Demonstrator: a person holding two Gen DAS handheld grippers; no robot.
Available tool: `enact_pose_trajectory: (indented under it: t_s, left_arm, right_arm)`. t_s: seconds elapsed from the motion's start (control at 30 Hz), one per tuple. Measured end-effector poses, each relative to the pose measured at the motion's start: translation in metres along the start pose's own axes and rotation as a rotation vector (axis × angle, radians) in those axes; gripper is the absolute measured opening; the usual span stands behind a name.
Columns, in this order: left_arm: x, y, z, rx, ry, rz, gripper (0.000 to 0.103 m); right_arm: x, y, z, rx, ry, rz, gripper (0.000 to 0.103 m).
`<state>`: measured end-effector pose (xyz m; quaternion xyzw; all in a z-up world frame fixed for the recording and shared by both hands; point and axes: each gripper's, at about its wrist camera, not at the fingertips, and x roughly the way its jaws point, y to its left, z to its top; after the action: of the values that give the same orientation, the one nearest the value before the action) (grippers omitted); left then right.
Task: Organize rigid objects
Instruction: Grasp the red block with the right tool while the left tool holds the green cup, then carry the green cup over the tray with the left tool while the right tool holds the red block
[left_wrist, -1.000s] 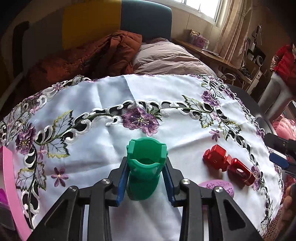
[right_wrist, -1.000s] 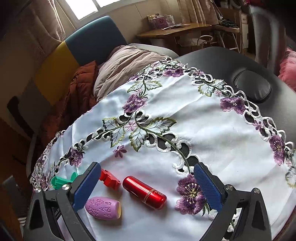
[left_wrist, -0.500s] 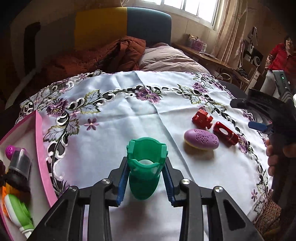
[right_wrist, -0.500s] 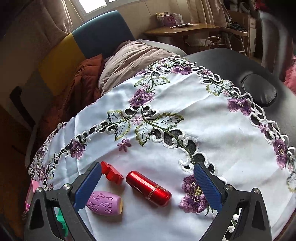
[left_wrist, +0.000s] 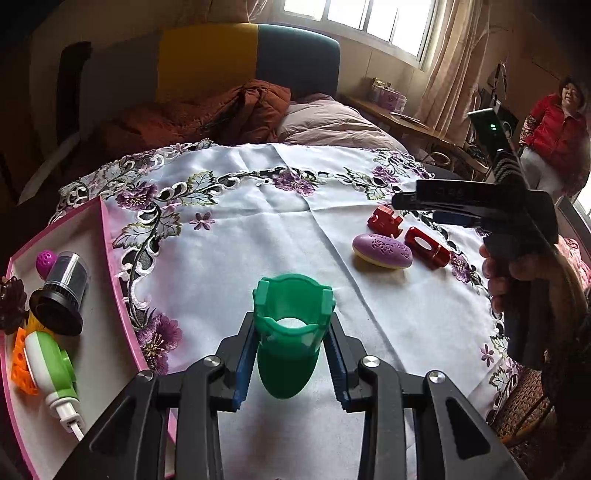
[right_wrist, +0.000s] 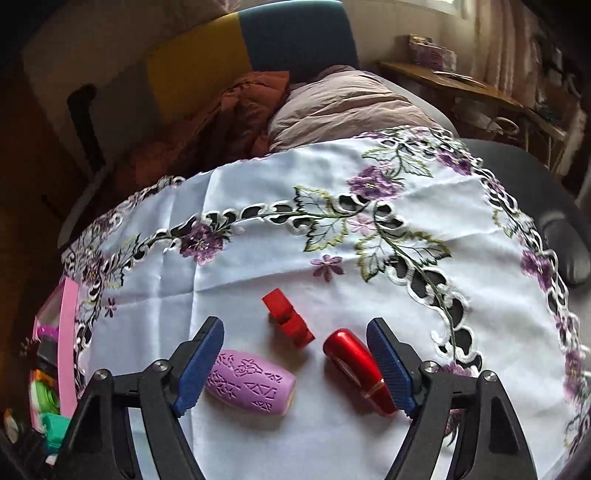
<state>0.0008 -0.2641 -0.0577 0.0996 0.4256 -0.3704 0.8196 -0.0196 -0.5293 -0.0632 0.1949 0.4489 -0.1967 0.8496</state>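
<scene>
My left gripper (left_wrist: 291, 354) is shut on a green cup-shaped piece (left_wrist: 291, 332), held above the white embroidered cloth (left_wrist: 258, 229), right of the pink tray (left_wrist: 110, 266). Farther right on the cloth lie a purple oval piece (left_wrist: 382, 251), a red cylinder (left_wrist: 426, 247) and a red block (left_wrist: 384, 219). My right gripper (right_wrist: 295, 365) hangs over them with its jaws closing. The purple oval (right_wrist: 251, 382) and red cylinder (right_wrist: 354, 365) sit between its blue pads and the red block (right_wrist: 290, 321) just beyond; neither pad presses on anything.
The pink tray holds a clear jar with a black cap (left_wrist: 62, 291), a green-and-white gadget (left_wrist: 48, 362), an orange piece and a purple ball. Bedding and a blue-yellow headboard lie behind the cloth. A person in a red jacket (left_wrist: 554, 125) stands far right.
My left gripper carried the green piece leftward, bringing the pink tray into view. My right gripper rolled and shifted over the purple and red pieces, and its jaws narrowed.
</scene>
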Motion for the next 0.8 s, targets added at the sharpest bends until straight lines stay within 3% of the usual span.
enact_pose_trajectory:
  t_s: [0.07,0.13,0.17,0.2,0.23,0.33,0.5,0.63,0.8]
  left_arm:
    - [-0.003,0.001,-0.002,-0.005,-0.003,-0.005,0.035]
    - [-0.007,0.001,-0.003,-0.009,-0.008,-0.011,0.035]
    - [-0.008,0.001,-0.003,-0.010,-0.011,-0.013,0.035]
    - [-0.010,0.002,-0.003,-0.014,-0.014,-0.015,0.035]
    - [-0.011,0.003,-0.003,-0.017,-0.018,-0.017,0.035]
    - [-0.015,0.005,-0.003,-0.026,-0.028,-0.018,0.035]
    - [-0.019,0.007,-0.003,-0.034,-0.035,-0.017,0.035]
    - [-0.024,0.009,-0.003,-0.042,-0.045,-0.015,0.035]
    - [-0.036,0.015,-0.004,-0.056,-0.064,-0.010,0.035]
  right_arm:
    - [0.014,0.011,0.004,-0.068,0.035,-0.025,0.080]
    - [0.032,0.018,0.006,-0.118,0.091,-0.054,0.074]
    - [0.041,0.020,0.006,-0.142,0.126,-0.063,0.051]
    - [0.049,0.023,0.005,-0.165,0.162,-0.078,0.020]
    - [0.055,0.024,0.003,-0.181,0.181,-0.097,0.015]
    - [0.054,0.027,0.004,-0.194,0.167,-0.101,0.015]
    - [0.026,0.040,0.012,-0.217,0.072,-0.094,0.015]
    - [0.005,0.053,0.013,-0.216,0.047,-0.010,0.015]
    - [-0.013,0.079,-0.009,-0.263,0.053,0.102,0.015]
